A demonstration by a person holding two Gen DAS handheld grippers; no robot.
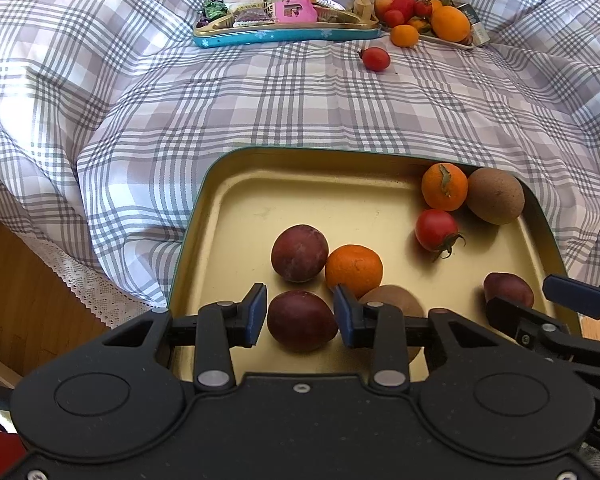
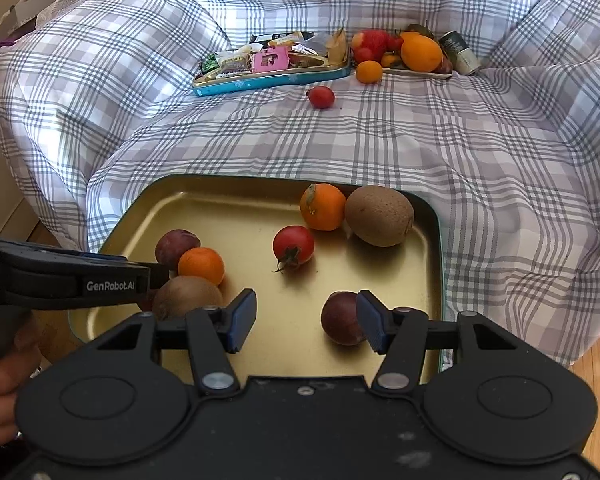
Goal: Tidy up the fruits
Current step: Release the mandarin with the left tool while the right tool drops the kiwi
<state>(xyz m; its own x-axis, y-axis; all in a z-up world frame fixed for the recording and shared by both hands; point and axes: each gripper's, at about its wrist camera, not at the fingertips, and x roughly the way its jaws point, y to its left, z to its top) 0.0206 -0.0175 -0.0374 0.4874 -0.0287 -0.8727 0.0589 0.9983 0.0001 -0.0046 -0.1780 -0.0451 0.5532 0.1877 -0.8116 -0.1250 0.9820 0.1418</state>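
Checked cloth (image 2: 380, 140) lies bare beyond tray rim (image 2: 236, 179).

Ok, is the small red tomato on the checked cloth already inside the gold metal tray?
No, the small red tomato lies alone on the checked cloth, well beyond the gold metal tray.

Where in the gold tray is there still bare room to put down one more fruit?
The gold tray is bare in its far left corner, behind the far plum, and in the middle strip in front of the tomato. The near left is crowded: kiwi, orange, plums.
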